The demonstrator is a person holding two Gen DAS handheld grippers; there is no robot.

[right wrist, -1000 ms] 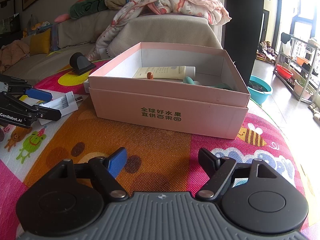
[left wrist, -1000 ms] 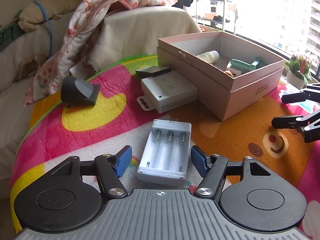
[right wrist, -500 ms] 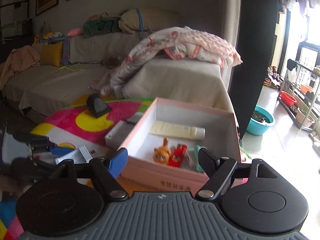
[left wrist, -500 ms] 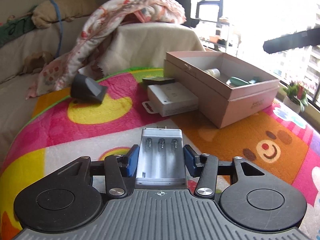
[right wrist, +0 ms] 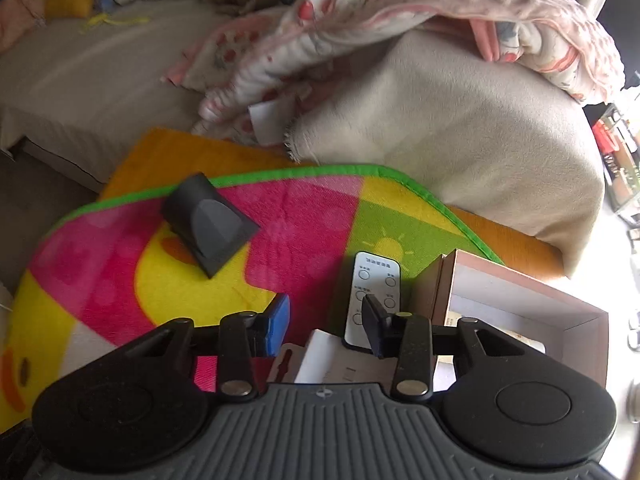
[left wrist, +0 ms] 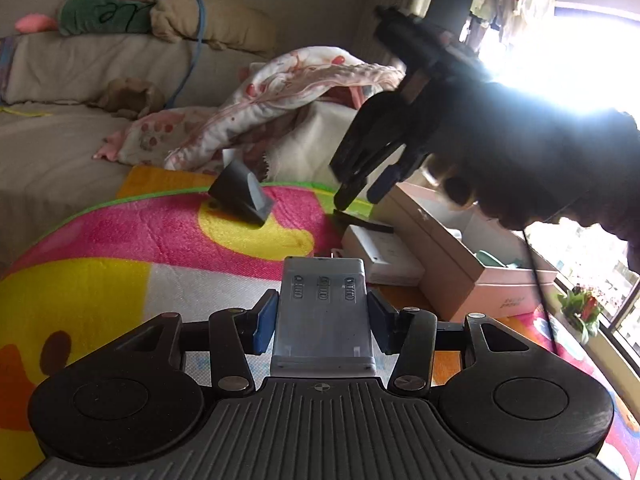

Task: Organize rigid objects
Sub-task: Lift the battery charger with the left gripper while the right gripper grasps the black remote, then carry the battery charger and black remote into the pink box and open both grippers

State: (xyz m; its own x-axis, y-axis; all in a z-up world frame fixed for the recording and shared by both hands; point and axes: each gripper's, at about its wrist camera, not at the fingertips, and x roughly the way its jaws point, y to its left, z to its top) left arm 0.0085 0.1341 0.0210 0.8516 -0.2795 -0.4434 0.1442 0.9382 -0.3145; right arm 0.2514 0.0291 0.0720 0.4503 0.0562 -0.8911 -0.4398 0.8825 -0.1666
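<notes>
Battery charger (left wrist: 323, 312): white, three slots, clamped between the blue pads of my left tool (left wrist: 322, 322), lifted clear of the play mat (left wrist: 120, 256).
Left tool: closed on the charger's two long sides — both pads press on its case.
Right tool (right wrist: 327, 322): its jaws are closing, pointing steeply down over the mat; nothing is pressed between the pads. In the left wrist view it hangs dark against the window light, tips just above the remote.
Remote control (right wrist: 370, 296): small, white face with round buttons, lying flat on the green patch of the mat, just beside the pink box's corner. My right tool's black finger (right wrist: 374, 326) overlaps its lower end in the view; I cannot tell whether it touches.
White carton (left wrist: 382, 254): flat on the mat, beside the pink box, near the remote.
Pink box (left wrist: 472, 264): open-topped, on the mat to the right; a few small items lie inside, too blurred to name.
Dark grey nozzle (right wrist: 208, 226): wedge-shaped, on its side on the yellow and pink part of the mat — well apart from the box.
Background: beige sofa (right wrist: 440, 120) with a floral blanket (right wrist: 400, 20) draped over it.
</notes>
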